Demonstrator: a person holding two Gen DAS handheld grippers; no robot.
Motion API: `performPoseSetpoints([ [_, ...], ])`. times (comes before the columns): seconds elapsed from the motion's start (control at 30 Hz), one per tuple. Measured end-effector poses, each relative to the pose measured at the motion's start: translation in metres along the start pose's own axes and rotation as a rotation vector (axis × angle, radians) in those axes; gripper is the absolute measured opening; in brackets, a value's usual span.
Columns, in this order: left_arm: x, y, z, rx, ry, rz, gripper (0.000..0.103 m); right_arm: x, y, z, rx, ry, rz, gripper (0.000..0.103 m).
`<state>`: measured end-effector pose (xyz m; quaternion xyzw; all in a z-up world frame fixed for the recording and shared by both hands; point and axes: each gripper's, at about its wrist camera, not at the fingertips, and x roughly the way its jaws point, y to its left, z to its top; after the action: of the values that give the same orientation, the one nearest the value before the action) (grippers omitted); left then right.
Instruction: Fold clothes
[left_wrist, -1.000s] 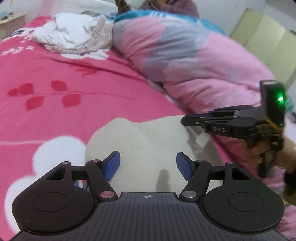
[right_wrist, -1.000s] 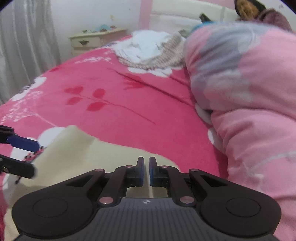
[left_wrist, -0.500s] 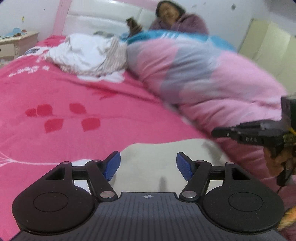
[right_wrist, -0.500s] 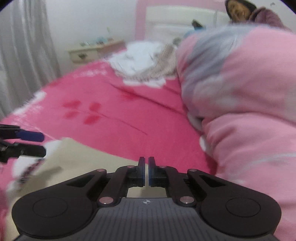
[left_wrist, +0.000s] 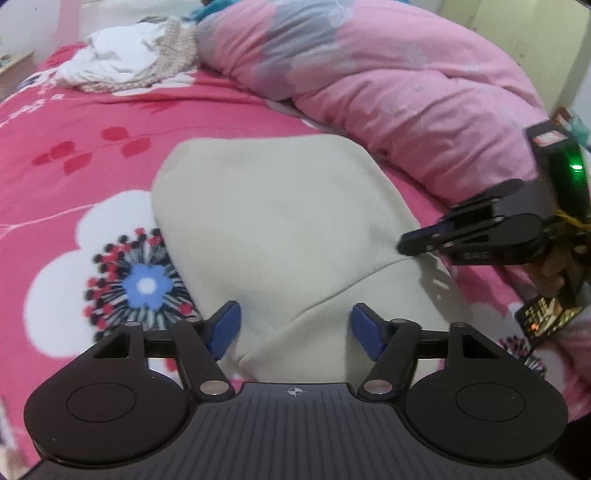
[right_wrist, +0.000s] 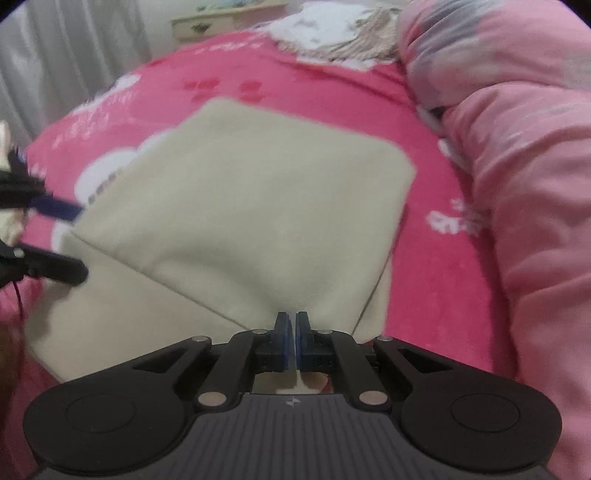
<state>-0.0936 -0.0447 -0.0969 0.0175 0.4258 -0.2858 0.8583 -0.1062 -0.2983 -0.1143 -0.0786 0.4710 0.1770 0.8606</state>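
Note:
A cream garment (left_wrist: 280, 221) lies on the pink flowered bedsheet (left_wrist: 74, 155), its upper layer folded over along a slanted edge. My left gripper (left_wrist: 295, 328) hovers open over its near part, and its blue pads (left_wrist: 225, 325) touch nothing. In the right wrist view the same garment (right_wrist: 258, 192) fills the middle, and creases run into my right gripper (right_wrist: 292, 325). That gripper's pads pinch the folded corner and its jaws are just starting to open. My right gripper (left_wrist: 406, 247) also shows at the garment's right edge, and my left gripper (right_wrist: 79, 240) at its left edge.
A bulky pink quilt (left_wrist: 388, 74) lies along the right side of the bed, close to the garment. A heap of white and beige clothes (left_wrist: 122, 62) sits at the far end. A nightstand (right_wrist: 221, 20) and a grey curtain (right_wrist: 74, 55) stand beyond the bed.
Both grippers have moved across the bed and far more of the cream garment now shows, with a layer folded over it. The right jaws show a slightly wider slit.

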Motion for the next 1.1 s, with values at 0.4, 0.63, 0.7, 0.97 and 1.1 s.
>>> performPoseSetpoints([
  [0.4,0.03,-0.02,-0.005,0.015,0.175,0.117,0.077,0.001,0.051,-0.025,-0.096,0.109,0.034,0.008],
  [0.63,0.032,-0.009,-0.006,-0.073,0.211,0.092,0.079,0.002,0.049,-0.013,-0.062,0.103,0.101,0.011],
  [0.7,0.031,-0.011,-0.006,-0.067,0.215,0.098,0.079,0.017,0.045,-0.022,-0.037,0.114,0.103,0.011],
  [0.97,0.029,-0.013,-0.005,-0.072,0.221,0.107,0.079,0.02,0.047,-0.018,0.021,0.114,0.114,0.011],
  [1.1,0.029,-0.013,-0.005,-0.067,0.221,0.11,0.079,0.025,0.047,-0.016,0.019,0.112,0.117,0.011],
])
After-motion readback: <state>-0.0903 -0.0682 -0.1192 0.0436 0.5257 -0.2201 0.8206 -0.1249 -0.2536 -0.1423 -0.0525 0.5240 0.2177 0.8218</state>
